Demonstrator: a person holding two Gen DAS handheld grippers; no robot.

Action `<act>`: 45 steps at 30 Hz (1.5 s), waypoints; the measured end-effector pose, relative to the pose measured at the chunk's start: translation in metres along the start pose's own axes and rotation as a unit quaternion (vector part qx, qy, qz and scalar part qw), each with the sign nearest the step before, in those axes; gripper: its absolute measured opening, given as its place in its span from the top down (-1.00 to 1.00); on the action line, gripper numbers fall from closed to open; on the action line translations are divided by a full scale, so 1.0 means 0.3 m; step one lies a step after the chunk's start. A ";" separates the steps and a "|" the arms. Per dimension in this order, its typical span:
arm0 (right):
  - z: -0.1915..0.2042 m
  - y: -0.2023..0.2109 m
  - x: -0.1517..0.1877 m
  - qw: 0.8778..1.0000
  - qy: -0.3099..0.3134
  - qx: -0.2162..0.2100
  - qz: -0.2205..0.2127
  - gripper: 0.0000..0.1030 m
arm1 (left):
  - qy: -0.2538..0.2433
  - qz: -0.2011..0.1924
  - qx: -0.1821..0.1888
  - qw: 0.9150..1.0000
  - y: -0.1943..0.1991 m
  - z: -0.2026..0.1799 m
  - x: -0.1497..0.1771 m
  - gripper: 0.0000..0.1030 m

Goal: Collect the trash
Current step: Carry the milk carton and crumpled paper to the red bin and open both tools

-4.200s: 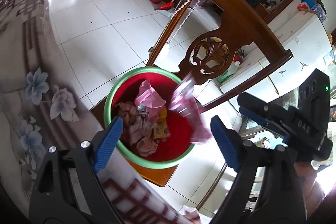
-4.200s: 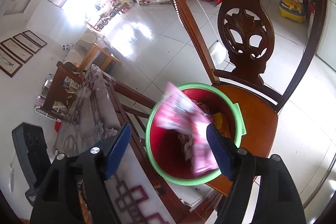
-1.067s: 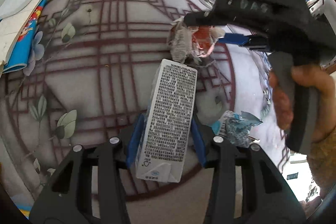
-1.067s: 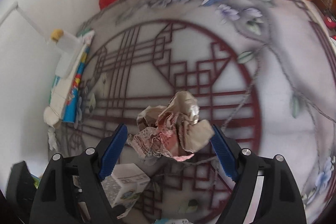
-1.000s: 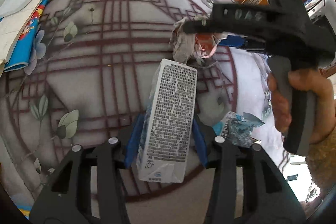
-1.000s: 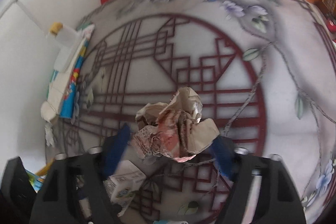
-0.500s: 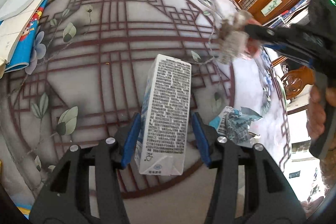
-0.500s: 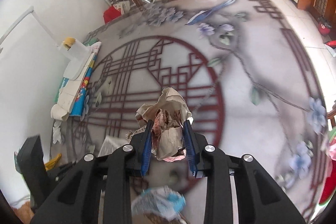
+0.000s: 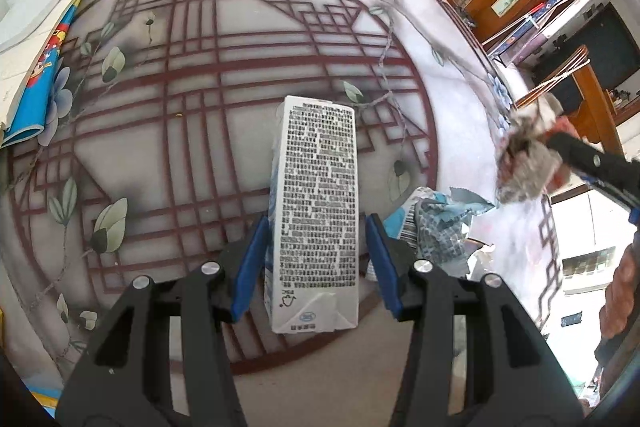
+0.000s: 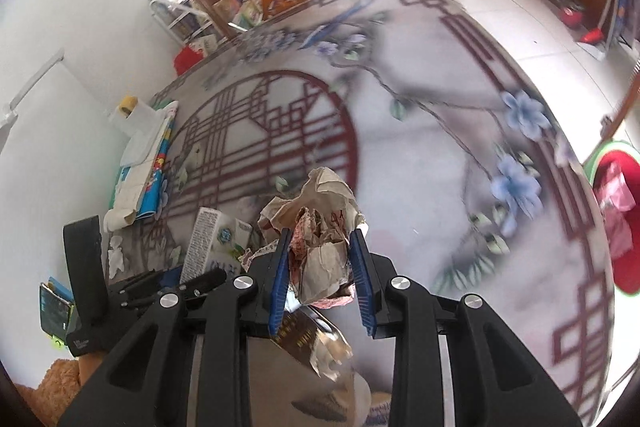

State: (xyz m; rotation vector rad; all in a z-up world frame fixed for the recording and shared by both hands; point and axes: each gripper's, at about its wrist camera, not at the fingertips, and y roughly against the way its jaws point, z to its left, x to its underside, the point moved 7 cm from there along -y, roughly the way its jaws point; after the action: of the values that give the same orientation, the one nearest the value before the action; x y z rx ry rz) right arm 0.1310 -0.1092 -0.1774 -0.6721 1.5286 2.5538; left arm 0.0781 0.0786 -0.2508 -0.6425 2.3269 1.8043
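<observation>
Trash fills both my views. Through the left wrist camera, my left gripper (image 9: 316,259) is clamped on a white carton (image 9: 316,211), its blue pads pressed against the carton's two sides above the patterned table (image 9: 200,67). A blue crumpled wrapper (image 9: 436,223) lies on the table just right of it. At the right edge my right gripper (image 9: 560,155) carries a crumpled paper wad (image 9: 524,163)

Through the right wrist camera, the right gripper (image 10: 320,267) has just been closing and its pads now squeeze the paper wad (image 10: 320,223), held off the table (image 10: 420,167). The carton (image 10: 208,239) shows at lower left in the left gripper (image 10: 188,275). A red bin with a green rim (image 10: 612,211) sits past the table's right edge
</observation>
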 end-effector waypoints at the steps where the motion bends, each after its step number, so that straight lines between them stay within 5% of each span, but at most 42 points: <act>1: -0.011 0.008 0.010 1.000 -0.003 0.003 -0.001 0.45 | 0.000 0.001 -0.001 1.000 -0.002 -0.001 0.001 0.07; 19: -0.185 0.101 0.147 0.997 -0.069 0.030 -0.009 0.43 | -0.004 -0.004 -0.003 1.000 -0.016 -0.046 0.018 0.19; 35: -0.195 0.136 0.149 0.997 -0.074 0.027 -0.023 0.43 | -0.012 -0.104 0.031 0.994 0.205 -0.154 -0.092 0.26; 45: -0.219 0.218 0.122 0.995 -0.079 0.030 -0.055 0.43 | -0.053 -0.128 0.071 0.988 0.275 -0.332 -0.132 0.26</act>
State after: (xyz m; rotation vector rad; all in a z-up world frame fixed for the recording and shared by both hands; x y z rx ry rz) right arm 0.1000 -0.2030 -0.1653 -0.5183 1.4686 2.4064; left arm 0.0959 0.0104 -0.1356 -0.7652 2.1652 1.5090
